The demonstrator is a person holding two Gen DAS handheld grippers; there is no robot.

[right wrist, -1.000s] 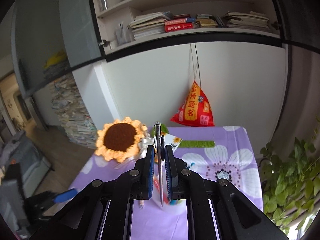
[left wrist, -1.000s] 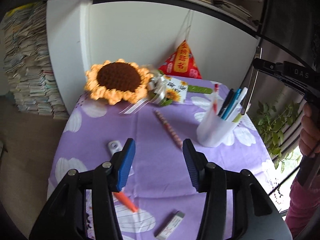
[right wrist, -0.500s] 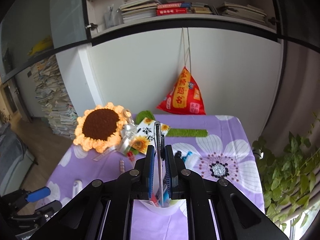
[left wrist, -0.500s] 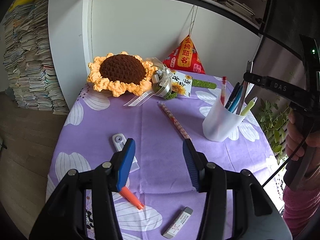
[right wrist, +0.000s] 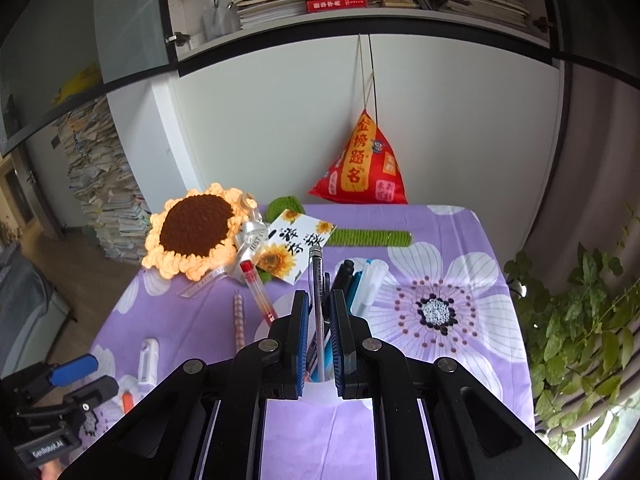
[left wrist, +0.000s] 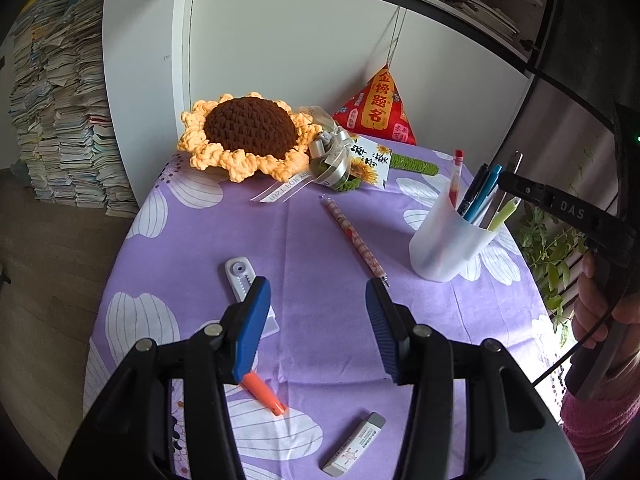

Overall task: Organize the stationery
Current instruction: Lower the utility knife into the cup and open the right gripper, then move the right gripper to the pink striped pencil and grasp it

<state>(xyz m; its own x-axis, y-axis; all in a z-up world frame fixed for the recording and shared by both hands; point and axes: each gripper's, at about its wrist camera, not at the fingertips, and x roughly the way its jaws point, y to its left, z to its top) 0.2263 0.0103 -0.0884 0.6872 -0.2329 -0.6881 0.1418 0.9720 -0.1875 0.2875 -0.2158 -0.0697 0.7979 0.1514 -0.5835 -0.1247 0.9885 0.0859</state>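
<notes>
My right gripper (right wrist: pixel 320 297) is shut on a slim grey pen (right wrist: pixel 317 280), held upright with its lower end inside the white cup (right wrist: pixel 320 390). The cup (left wrist: pixel 450 242) holds several pens, among them a red one (right wrist: pixel 256 286). In the left wrist view the right gripper (left wrist: pixel 560 204) reaches over the cup from the right. My left gripper (left wrist: pixel 316 300) hangs open above the purple cloth with nothing between its fingers. On the cloth lie a pink patterned pen (left wrist: pixel 354 236), a correction tape (left wrist: pixel 240 280), an orange pen (left wrist: pixel 264 394) and an eraser (left wrist: pixel 354 444).
A crocheted sunflower (left wrist: pixel 248 136) with ribbon and card lies at the table's back, a red triangular pouch (left wrist: pixel 378 110) behind it. A potted plant (right wrist: pixel 580 340) stands right of the table. Stacked papers (left wrist: pixel 60 112) rise at the left. A hand (left wrist: pixel 600 308) holds the right gripper.
The right gripper has sunk with the grey pen, whose lower end now sits in the cup. The left gripper has stayed open and almost still.
</notes>
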